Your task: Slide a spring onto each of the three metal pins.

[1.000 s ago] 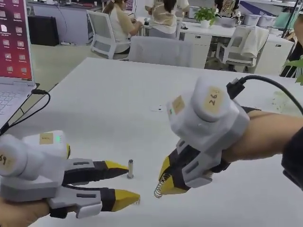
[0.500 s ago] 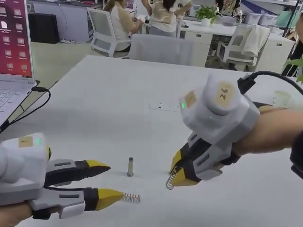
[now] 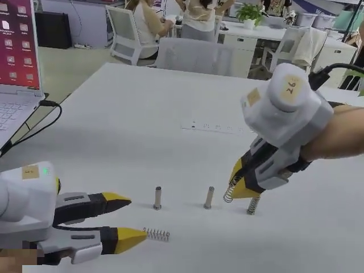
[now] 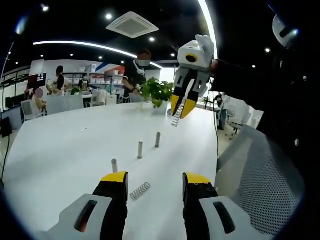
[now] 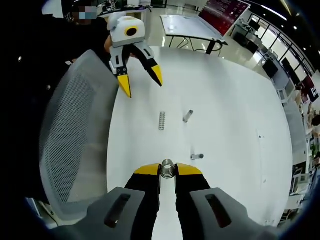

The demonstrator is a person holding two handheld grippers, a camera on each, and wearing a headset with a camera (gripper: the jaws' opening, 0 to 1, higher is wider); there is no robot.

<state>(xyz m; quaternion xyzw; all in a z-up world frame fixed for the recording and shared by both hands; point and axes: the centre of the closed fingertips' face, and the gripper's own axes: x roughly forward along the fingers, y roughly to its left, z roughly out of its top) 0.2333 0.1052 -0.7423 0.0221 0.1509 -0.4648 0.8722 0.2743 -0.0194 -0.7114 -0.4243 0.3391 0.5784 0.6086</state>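
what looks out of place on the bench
A loose spring lies on its side on the table, just ahead of the open left gripper, not on a pin. The right gripper holds another spring; nothing else looks odd.

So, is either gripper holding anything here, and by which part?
The right gripper holds a spring by one end, the rest sticking out past the jaw tips. The left gripper is open and holds nothing.
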